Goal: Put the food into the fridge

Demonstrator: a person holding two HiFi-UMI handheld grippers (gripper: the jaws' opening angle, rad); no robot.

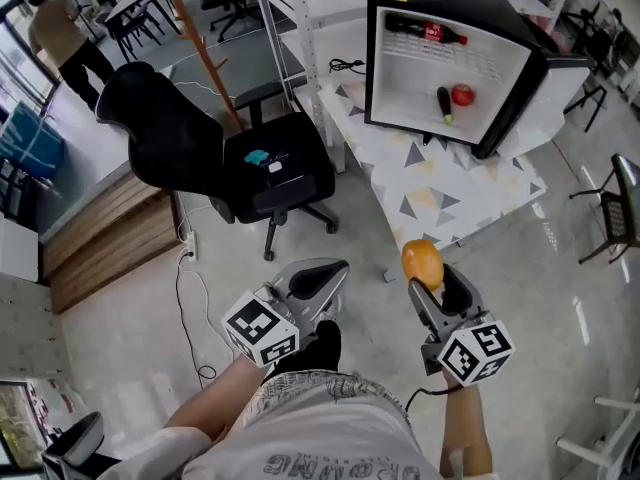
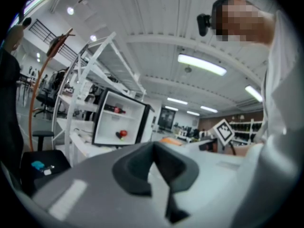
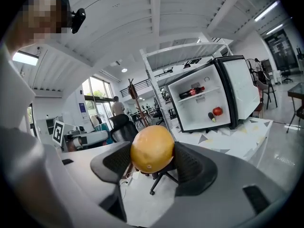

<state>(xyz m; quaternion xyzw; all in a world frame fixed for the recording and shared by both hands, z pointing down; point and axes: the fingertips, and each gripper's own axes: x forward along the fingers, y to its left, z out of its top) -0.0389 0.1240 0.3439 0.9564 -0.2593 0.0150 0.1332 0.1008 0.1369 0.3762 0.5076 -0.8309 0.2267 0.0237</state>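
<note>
My right gripper (image 1: 428, 278) is shut on an orange (image 1: 423, 263), which fills the space between the jaws in the right gripper view (image 3: 152, 149). It is held low over the floor, in front of a small table. On that table stands the open black fridge (image 1: 455, 53) with a white inside. A bottle (image 1: 427, 31) lies on its shelf; a red tomato (image 1: 461, 94) and a dark eggplant (image 1: 444, 104) lie on its bottom. My left gripper (image 1: 325, 280) hangs to the left of the right one, jaws shut on nothing (image 2: 154, 167).
A black office chair (image 1: 215, 158) with small items on its seat stands left of the table (image 1: 440, 183). A cable (image 1: 195, 308) runs over the floor. A white shelving frame (image 1: 300, 28) rises behind the fridge. A person (image 1: 65, 38) stands far left.
</note>
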